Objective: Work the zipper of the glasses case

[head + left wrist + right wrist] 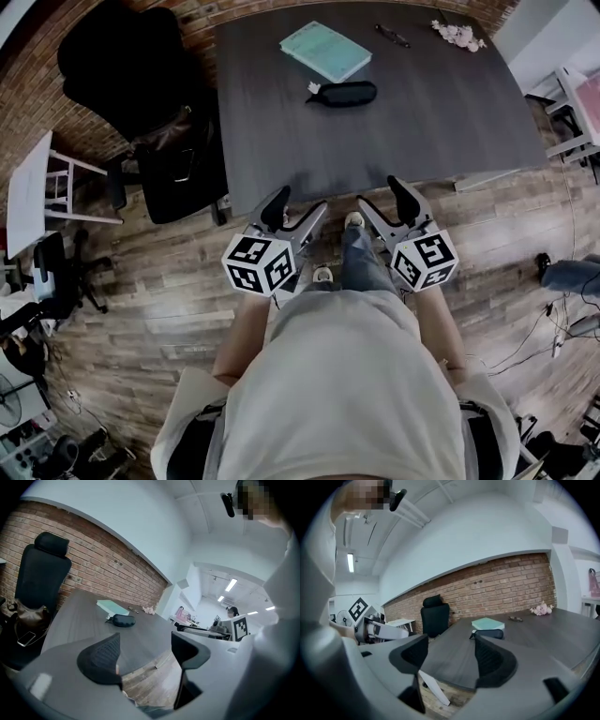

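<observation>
Currently left claw (298, 211) and right claw (380, 199) both empty, jaws spread wide, held short of the tabletop (422, 122) edge. Glasses case (344, 93) lies well beyond them on it, beside a teal book (325, 51).

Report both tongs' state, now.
Left tongs: open, holding nothing.
Right tongs: open, holding nothing.

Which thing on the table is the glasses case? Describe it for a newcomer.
On the dark grey table by the brick wall, find the teal book. The glasses case lies beside it, toward the near edge. It is the only black, rounded pouch; the book is flat, the spectacles thin, the flowers pink.
</observation>
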A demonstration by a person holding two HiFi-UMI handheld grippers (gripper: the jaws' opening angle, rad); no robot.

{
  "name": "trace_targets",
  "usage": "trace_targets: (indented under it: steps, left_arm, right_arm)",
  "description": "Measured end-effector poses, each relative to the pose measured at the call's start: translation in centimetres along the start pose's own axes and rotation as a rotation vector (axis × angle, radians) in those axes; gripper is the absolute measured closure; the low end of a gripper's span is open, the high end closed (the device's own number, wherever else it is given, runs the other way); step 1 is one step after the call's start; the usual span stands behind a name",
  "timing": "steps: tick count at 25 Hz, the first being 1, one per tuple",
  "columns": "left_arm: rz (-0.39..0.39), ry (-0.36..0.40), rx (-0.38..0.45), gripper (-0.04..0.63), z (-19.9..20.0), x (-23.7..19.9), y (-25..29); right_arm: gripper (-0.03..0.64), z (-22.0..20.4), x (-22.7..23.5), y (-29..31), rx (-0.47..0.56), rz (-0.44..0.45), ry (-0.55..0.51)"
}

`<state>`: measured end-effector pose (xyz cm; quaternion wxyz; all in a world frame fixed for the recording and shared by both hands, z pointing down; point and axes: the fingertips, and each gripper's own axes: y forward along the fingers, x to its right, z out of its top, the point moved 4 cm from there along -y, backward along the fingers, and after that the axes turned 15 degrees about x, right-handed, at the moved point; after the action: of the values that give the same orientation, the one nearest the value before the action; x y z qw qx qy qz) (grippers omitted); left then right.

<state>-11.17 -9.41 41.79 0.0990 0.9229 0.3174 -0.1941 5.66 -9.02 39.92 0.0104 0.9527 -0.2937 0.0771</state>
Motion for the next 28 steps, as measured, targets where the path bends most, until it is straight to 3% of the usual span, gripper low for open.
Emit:
trace_targets:
  steps: [15,28]
  left_arm:
    - [0.141,-0.060,0.047,0.268,3.5,-7.3,13.1]
    - [0.222,-0.136,0.021,0.268,3.0,-10.4,20.9]
  right_arm:
    - [0.324,-0.6,14.5,13.0,-0.095,0.099,-0.047]
    - [0.313,-5.7,21.8,22.5,-0.326,0.375,-0.140]
